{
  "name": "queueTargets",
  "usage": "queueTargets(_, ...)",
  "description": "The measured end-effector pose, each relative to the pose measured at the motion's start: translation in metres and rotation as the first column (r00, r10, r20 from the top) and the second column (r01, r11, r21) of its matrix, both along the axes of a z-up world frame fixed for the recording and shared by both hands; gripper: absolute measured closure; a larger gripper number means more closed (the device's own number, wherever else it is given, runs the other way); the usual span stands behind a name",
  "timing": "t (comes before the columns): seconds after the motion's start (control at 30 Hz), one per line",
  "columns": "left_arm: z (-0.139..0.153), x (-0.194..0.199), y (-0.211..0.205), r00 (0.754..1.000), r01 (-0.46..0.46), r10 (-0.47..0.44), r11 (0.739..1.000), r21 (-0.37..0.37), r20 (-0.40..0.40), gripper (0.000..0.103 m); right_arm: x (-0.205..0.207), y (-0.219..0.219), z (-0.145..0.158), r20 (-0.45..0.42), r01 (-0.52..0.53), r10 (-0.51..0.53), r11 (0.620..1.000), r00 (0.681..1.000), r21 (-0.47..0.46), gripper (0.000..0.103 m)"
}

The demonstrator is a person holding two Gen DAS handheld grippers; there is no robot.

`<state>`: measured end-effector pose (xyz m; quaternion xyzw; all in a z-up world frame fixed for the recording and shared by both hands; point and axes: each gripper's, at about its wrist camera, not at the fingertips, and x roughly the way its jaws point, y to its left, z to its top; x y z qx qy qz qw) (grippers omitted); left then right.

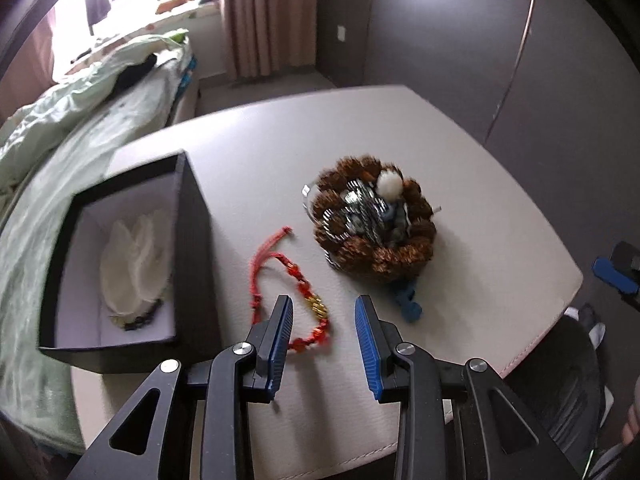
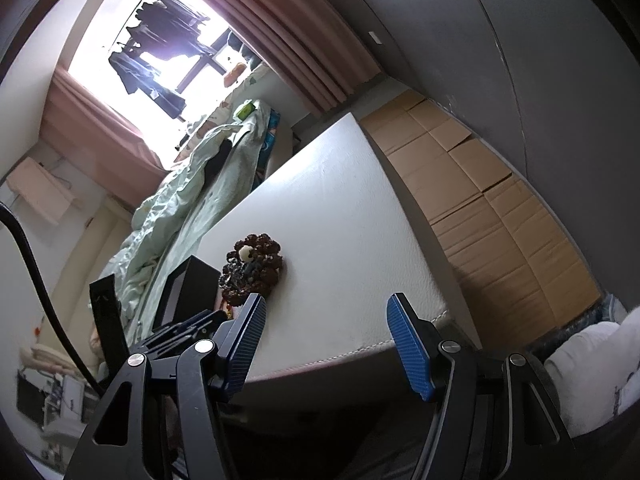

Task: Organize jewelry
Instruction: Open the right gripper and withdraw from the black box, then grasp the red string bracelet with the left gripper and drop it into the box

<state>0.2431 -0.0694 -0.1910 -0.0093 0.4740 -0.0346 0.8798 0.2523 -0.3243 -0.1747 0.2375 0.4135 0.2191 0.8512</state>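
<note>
Left wrist view: left gripper, jaws wide apart and empty, hovers above a red cord bracelet lying on the white table beside an open black box; likely light and limp, best pinched at its gold beads; right gripper gapes empty off the table's edge.

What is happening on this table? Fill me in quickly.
A person is sorting jewelry with two handheld tools. The left tool is open over the red beaded bracelet, not gripping it. An open black box, with a white pouch inside, stands to the left. A brown bead pile mixed with silvery pieces lies on the white table. The right tool is open and empty at the table edge.
</note>
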Motion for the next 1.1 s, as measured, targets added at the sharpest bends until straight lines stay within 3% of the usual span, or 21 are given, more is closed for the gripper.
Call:
queueTargets(0.2,-0.006,0.001,-0.003,1.000,-0.016,0.017,0.999,0.037,-0.010,0.071,0.001,0.004,0.003,-0.002,-0.008,0.008,1.000,1.000,-0.015,0.038)
queueTargets(0.3,-0.004,0.001,-0.006,1.000,-0.013,0.013,0.999,0.038,-0.022,0.096,0.000,0.012,0.007,0.010,-0.028,0.028,0.999,1.000,-0.024,0.038)
queueTargets(0.6,0.012,-0.012,0.008,1.000,-0.022,0.022,0.999,-0.031,0.006,0.096,-0.001,0.037,0.009,0.017,-0.090,0.091,0.995,0.996,-0.050,0.038)
queueTargets(1.1,0.079,-0.031,0.045,0.987,-0.027,0.049,0.989,-0.148,0.151,0.096,0.008,0.080,0.010,-0.027,-0.155,0.153,0.982,0.988,-0.110,0.038)
